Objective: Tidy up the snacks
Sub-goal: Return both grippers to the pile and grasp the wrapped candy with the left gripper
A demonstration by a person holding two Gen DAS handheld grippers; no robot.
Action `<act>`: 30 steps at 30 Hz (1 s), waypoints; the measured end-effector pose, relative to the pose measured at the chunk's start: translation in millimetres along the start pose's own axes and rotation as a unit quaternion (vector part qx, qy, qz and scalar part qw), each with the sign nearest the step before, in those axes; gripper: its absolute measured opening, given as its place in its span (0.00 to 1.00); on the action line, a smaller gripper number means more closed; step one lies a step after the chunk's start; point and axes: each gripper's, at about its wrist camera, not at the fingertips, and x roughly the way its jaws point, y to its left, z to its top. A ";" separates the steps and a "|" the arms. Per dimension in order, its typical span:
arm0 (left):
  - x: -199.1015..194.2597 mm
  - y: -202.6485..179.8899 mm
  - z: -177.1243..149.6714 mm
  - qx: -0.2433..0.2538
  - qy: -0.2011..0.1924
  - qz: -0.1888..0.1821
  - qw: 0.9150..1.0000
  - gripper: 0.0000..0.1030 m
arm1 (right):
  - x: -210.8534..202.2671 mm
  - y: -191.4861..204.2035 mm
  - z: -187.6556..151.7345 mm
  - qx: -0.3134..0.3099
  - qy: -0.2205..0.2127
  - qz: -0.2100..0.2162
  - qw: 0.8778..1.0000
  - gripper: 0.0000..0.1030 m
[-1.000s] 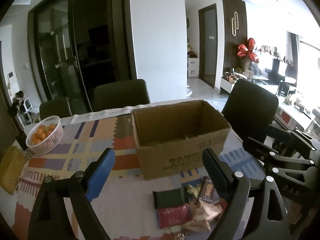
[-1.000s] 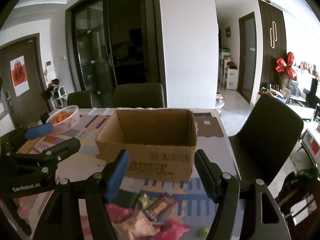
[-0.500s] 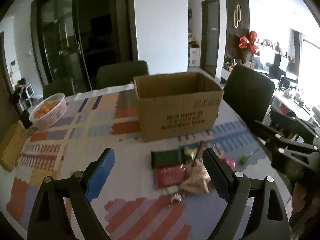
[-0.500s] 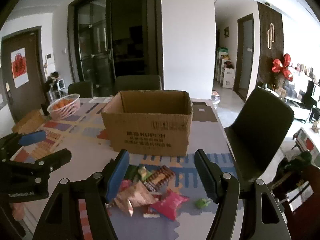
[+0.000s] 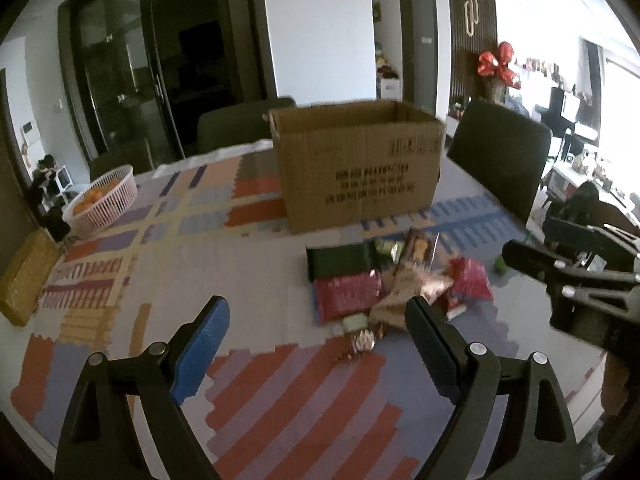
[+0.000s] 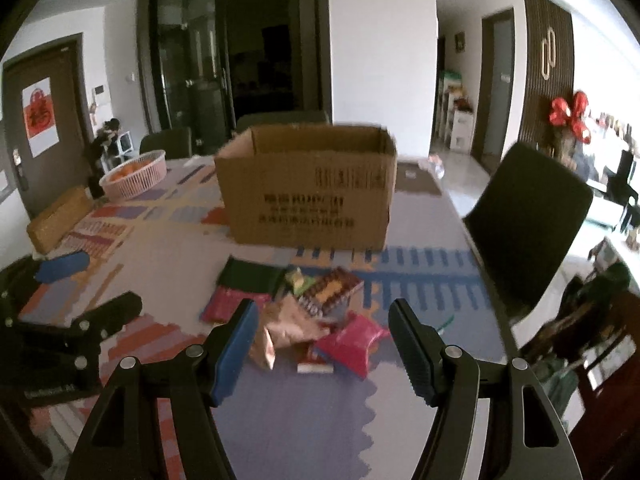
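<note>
An open cardboard box (image 5: 360, 160) (image 6: 308, 188) stands on the patterned table. In front of it lies a pile of snack packets (image 5: 384, 284) (image 6: 304, 312): a dark green one (image 5: 340, 260), a red one (image 5: 346, 296), a tan bag (image 6: 288, 320) and a pink one (image 6: 354, 340). My left gripper (image 5: 316, 320) is open and empty, above the table short of the pile. My right gripper (image 6: 322, 322) is open and empty, just short of the pile. Each gripper shows in the other's view, the right one (image 5: 568, 280) and the left one (image 6: 72, 292).
A pink basket of oranges (image 5: 102, 200) (image 6: 134, 172) sits at the far left of the table, a yellow box (image 5: 24, 276) nearer. Dark chairs stand behind the box and at the right (image 6: 528, 224). The table's right edge (image 6: 500, 320) is close to the pile.
Both grippers have dropped lower and pulled back from the box, so the snack pile is now fully in view between the fingers. Both stay open.
</note>
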 end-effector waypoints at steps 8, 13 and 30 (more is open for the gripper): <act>32.1 -3.7 -15.8 -0.001 0.041 -0.015 0.999 0.87 | 27.0 -7.4 -12.9 0.027 0.037 -0.002 0.999 0.66; 52.5 -8.2 -22.3 -0.001 0.066 -0.025 0.998 0.82 | 45.0 -14.1 -19.8 0.046 0.062 -0.002 0.997 0.66; 105.4 -15.4 -31.8 -0.007 0.122 -0.043 0.992 0.64 | 94.8 -31.0 -26.0 0.089 0.109 -0.015 0.990 0.66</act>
